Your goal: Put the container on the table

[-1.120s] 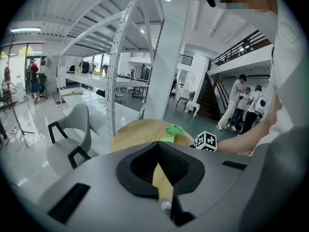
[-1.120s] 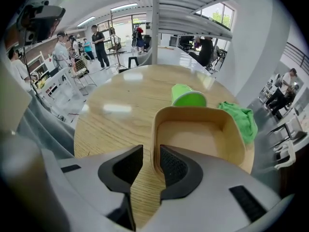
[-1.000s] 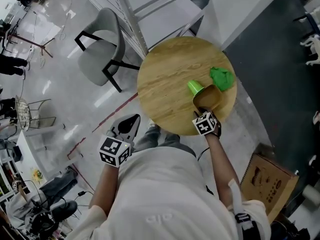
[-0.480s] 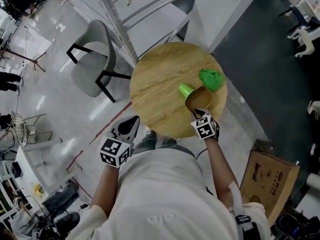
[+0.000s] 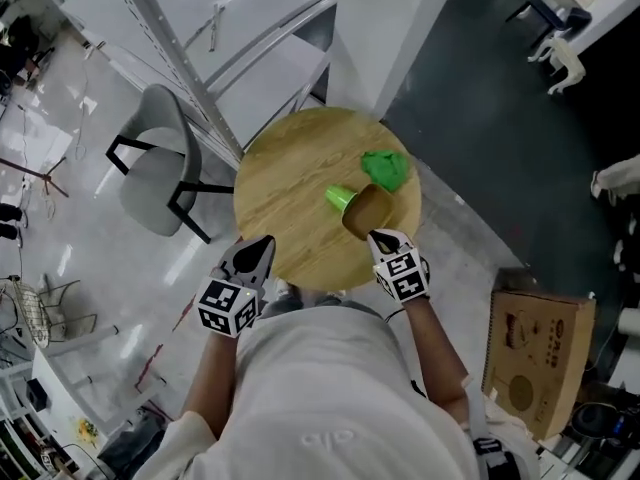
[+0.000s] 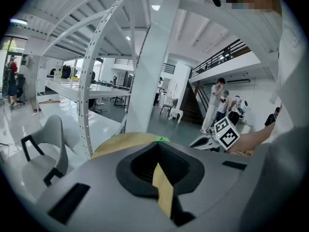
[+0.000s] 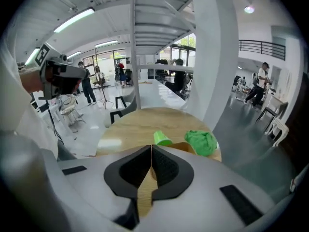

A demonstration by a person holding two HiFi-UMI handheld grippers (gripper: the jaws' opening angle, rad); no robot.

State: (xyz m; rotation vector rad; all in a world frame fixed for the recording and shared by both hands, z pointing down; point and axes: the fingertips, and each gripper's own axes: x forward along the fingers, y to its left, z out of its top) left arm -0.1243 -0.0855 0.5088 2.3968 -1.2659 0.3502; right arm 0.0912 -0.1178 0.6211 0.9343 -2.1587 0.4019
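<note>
Resting on the round table [image 5: 280,193], brown container [image 5: 367,211] beside green cup [image 5: 339,198]; left tool [image 5: 262,241] and right tool [image 5: 378,236] both closed, empty

Bright, even indoor light from ceiling lamps [image 7: 72,19]; glare on the glossy floor [image 5: 68,258]; both gripper views bend strongly at the edges.

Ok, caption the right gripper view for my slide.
Right tongs shut and empty above the round wooden table; brown container beside green cup and green cloth.
</note>
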